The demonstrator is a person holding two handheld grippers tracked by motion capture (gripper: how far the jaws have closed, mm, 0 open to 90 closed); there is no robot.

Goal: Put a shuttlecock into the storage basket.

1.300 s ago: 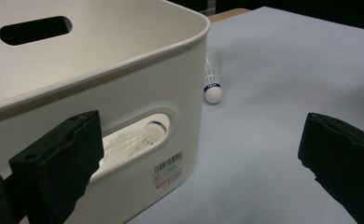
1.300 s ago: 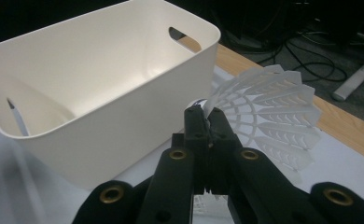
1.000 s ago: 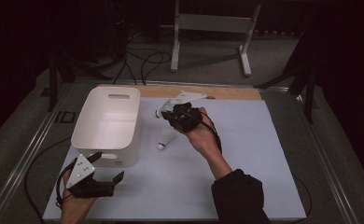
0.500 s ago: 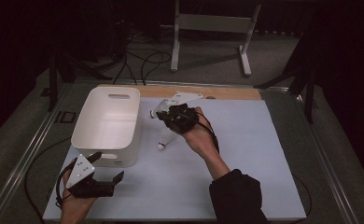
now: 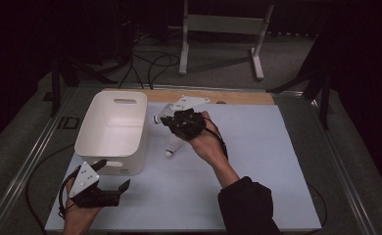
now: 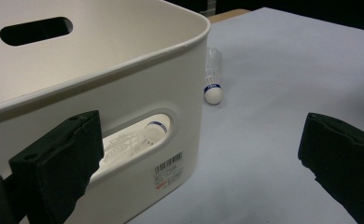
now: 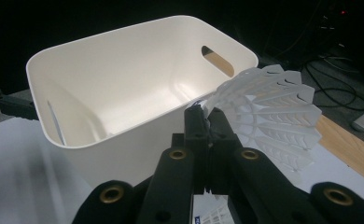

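The right gripper [image 7: 207, 126], jaws clamped on a shuttlecock [image 7: 269, 112], has drifted left toward the white bin [image 5: 111, 128] at frame centre, so the drop looks close. The left gripper [image 5: 111, 177] waits wide open, holding nothing, lower left.

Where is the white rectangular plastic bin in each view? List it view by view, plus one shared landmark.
High view: white rectangular plastic bin left of centre, on the pale mat.
Left gripper view: bin at upper left, near wall close up.
Right gripper view: bin centre left, open top visible.
Shared landmark: oval handle slot in its far wall.
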